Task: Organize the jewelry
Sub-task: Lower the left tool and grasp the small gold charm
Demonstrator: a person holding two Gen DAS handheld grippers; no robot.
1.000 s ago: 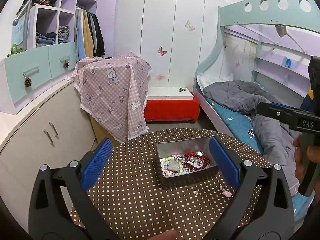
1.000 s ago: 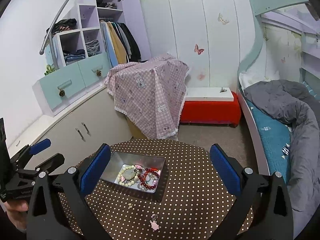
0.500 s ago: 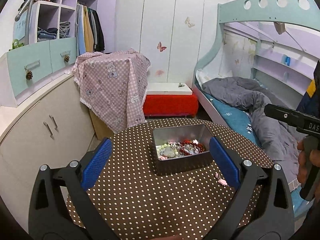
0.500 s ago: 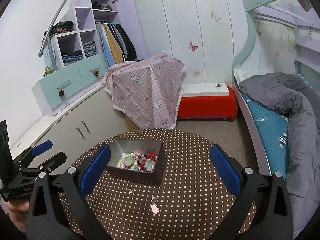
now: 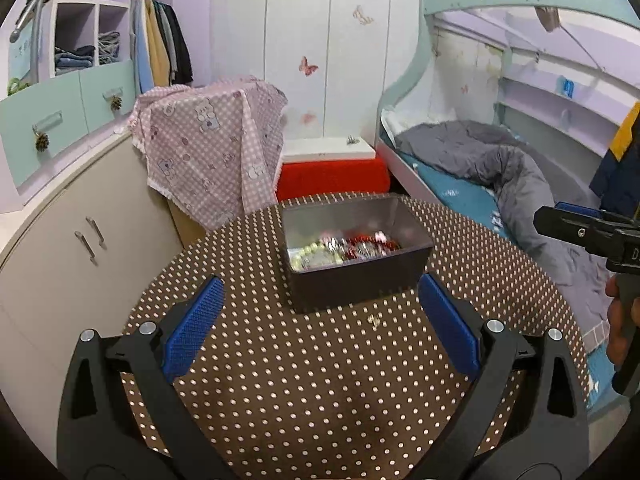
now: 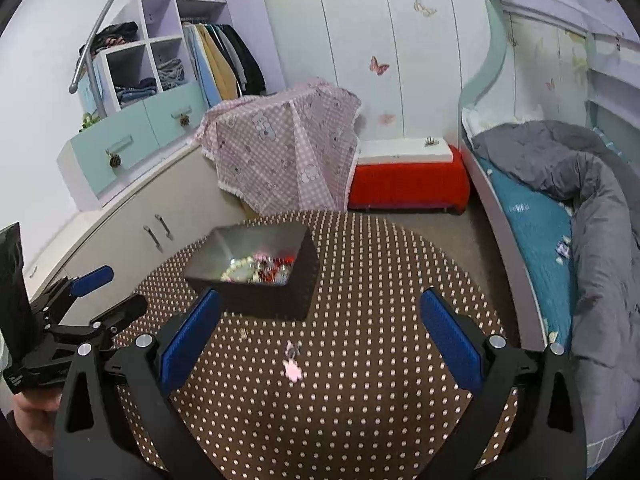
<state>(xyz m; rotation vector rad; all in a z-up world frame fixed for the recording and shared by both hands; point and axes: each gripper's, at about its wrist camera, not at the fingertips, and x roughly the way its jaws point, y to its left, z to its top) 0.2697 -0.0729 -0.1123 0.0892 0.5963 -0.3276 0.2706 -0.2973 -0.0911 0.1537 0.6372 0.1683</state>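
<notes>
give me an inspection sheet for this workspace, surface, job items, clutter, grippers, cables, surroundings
Surface: round table under a brown polka-dot cloth.
Job's things: metal tin holding a pale bead bracelet and red beads; a pink charm and a small gold piece lie loose on the cloth in front of the tin.
Clutter: nothing seen.
Grippers: left gripper and right gripper both open, empty, above the cloth short of the tin.
Cables: nothing seen.
Surroundings: bed, red bench, pink checked cloth, wardrobe shelves.
</notes>
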